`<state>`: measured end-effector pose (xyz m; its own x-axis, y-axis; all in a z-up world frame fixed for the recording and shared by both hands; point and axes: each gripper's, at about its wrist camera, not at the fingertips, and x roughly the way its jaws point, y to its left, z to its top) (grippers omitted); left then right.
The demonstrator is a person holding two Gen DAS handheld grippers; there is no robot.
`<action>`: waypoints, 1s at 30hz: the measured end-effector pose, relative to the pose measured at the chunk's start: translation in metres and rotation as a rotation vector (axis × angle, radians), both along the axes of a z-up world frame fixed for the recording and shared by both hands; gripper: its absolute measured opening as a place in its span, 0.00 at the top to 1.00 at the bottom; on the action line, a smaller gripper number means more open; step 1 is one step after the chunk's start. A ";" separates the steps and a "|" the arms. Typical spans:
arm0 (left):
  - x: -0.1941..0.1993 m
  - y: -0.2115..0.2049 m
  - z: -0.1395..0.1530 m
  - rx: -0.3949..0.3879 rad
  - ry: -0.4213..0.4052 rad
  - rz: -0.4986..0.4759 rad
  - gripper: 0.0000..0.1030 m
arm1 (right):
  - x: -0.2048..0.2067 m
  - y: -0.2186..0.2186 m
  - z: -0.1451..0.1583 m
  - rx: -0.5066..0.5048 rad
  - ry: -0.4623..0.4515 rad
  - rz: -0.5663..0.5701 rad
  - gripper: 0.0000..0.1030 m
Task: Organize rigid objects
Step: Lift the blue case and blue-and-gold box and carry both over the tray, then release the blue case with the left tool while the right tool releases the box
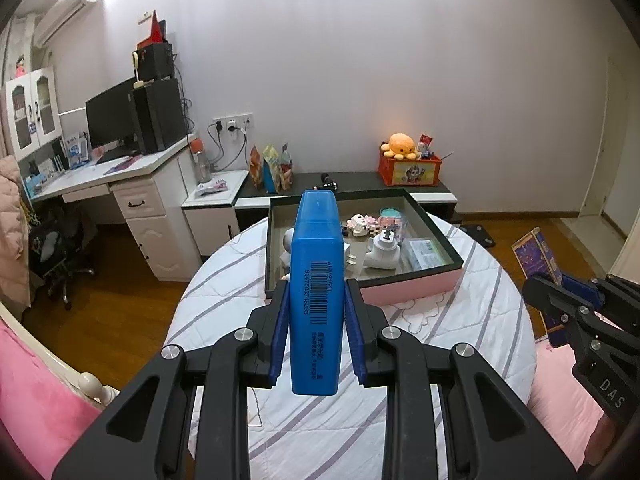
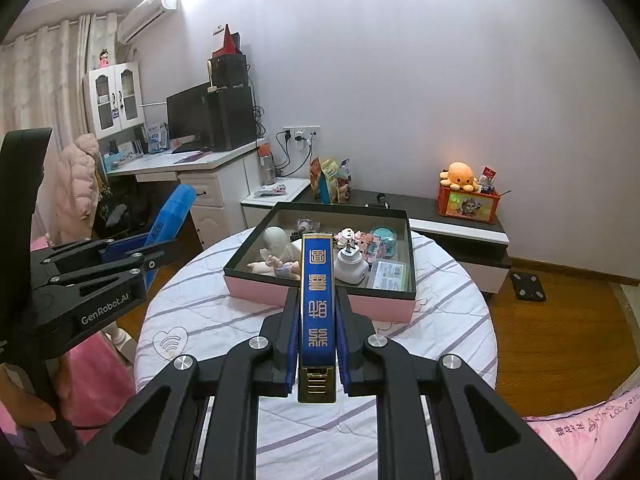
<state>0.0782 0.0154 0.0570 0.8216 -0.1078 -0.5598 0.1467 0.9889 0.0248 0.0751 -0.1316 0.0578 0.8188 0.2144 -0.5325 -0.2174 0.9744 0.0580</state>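
Left tool [image 1: 316, 320] clamps the blue plastic case [image 1: 318, 280] upright; right tool [image 2: 318, 340] grips the blue-and-gold box [image 2: 318, 304]; both hang above the round bench [image 2: 208, 304], just short of the pink tray [image 2: 320, 300].

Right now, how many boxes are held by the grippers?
2. The blue plastic box is clamped in the left gripper; the blue-and-gold box is clamped in the right gripper. Both are above the round table.

Right tool [image 2: 318, 320] clamps blue-gold box [image 2: 317, 312] above pink tray [image 2: 320, 300]; left tool [image 2: 160, 250] grips blue case [image 2: 170, 216].
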 end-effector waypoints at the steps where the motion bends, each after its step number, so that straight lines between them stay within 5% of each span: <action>1: 0.000 -0.001 0.000 0.000 -0.002 -0.002 0.74 | -0.001 0.000 0.000 0.000 0.000 0.001 0.85; 11: 0.032 -0.001 -0.005 -0.009 0.027 -0.003 0.74 | 0.029 -0.004 -0.006 0.012 0.023 -0.009 0.85; 30: 0.193 -0.022 -0.049 0.043 0.198 -0.024 0.74 | 0.199 -0.011 -0.068 -0.004 0.216 -0.030 0.85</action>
